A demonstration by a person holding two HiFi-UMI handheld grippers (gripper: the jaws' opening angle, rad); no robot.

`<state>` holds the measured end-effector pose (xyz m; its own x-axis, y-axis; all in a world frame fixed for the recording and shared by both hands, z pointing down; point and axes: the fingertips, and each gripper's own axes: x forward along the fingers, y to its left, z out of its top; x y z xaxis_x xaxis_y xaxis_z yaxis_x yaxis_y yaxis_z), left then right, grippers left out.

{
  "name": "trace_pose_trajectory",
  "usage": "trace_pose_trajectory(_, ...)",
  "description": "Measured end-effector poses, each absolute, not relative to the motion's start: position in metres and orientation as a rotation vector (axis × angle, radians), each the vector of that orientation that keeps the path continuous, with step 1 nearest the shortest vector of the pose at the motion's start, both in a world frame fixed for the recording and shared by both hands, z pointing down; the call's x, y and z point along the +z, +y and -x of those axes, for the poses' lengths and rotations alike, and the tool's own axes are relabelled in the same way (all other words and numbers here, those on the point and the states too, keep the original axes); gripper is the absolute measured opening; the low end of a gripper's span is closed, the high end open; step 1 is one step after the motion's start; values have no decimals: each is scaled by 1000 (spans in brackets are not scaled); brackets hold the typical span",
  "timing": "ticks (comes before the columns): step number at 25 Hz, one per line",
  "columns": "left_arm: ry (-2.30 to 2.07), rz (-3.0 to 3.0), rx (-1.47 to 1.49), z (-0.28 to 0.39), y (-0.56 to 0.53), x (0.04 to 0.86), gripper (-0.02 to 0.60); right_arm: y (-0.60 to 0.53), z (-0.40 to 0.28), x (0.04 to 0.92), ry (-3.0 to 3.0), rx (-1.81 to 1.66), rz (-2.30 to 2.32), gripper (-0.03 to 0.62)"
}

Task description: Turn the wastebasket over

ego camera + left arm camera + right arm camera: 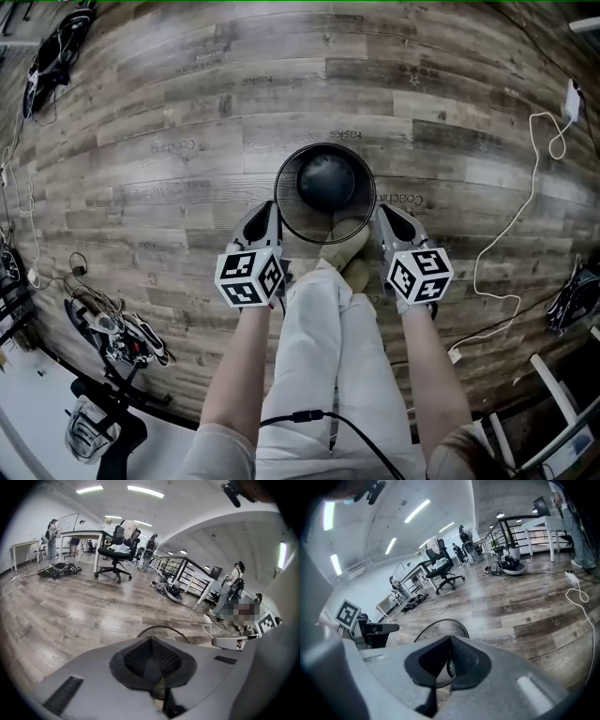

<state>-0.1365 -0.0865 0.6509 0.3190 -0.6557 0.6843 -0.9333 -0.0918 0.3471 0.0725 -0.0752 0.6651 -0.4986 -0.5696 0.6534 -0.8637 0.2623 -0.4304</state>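
black wastebasket [325,184], left gripper [273,210] shut, right gripper [381,212] shut, flanking rim

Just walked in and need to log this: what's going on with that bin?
A person stands over a black mesh wastebasket, with the left tongs and the right tongs each shut on its rim, one on either side. Its open end faces up, so it is not turned over yet.

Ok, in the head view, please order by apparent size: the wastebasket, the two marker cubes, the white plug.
1. wastebasket
2. left marker cube and right marker cube: alike, not ranked
3. white plug, though farther from the camera
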Motion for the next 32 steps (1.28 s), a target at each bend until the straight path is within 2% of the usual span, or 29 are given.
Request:
trace_pose_trajectory(9, -1351, -2006, 393, 108, -80, 570, -2, -62, -59, 591, -2297, 1002, -1256, -2)
trace_pose_trajectory(32, -1314, -2300, 189, 111, -69, 300, -2, -39, -47, 323, -2526, 672, -1260, -3)
